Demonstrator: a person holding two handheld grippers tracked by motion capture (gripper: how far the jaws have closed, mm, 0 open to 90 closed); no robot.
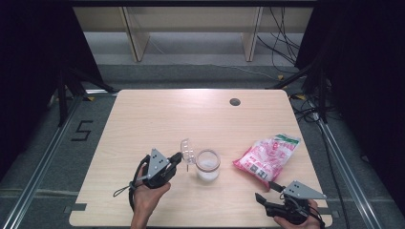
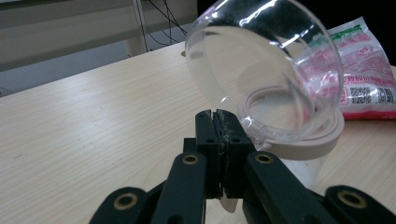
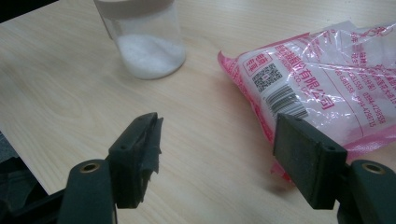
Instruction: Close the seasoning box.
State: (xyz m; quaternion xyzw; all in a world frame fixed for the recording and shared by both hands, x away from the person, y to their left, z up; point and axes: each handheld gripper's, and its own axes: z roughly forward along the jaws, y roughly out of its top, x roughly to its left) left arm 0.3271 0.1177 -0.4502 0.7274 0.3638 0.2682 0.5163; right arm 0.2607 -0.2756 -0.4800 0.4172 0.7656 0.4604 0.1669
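Near the middle of the surface (image 1: 157,114) stands a clear jar (image 1: 208,165) with white powder at its bottom. The left gripper (image 1: 177,159) has its fingers pinched tight on the jar's hinged clear lid (image 2: 261,74), tipped open. The right gripper (image 1: 266,191), fingers spread and empty, rests near a pink bag (image 1: 267,157) lying right of the jar.

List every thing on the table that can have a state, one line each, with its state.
Jar: upright, open at the top, white powder in the bottom.
Lid: clear dome, off the jar, tilted, pinched at its edge.
Bag: lying flat, looks sealed, untouched.
Left gripper: shut on the lid.
Right gripper: open, nothing between the jaws, near the bag's corner.
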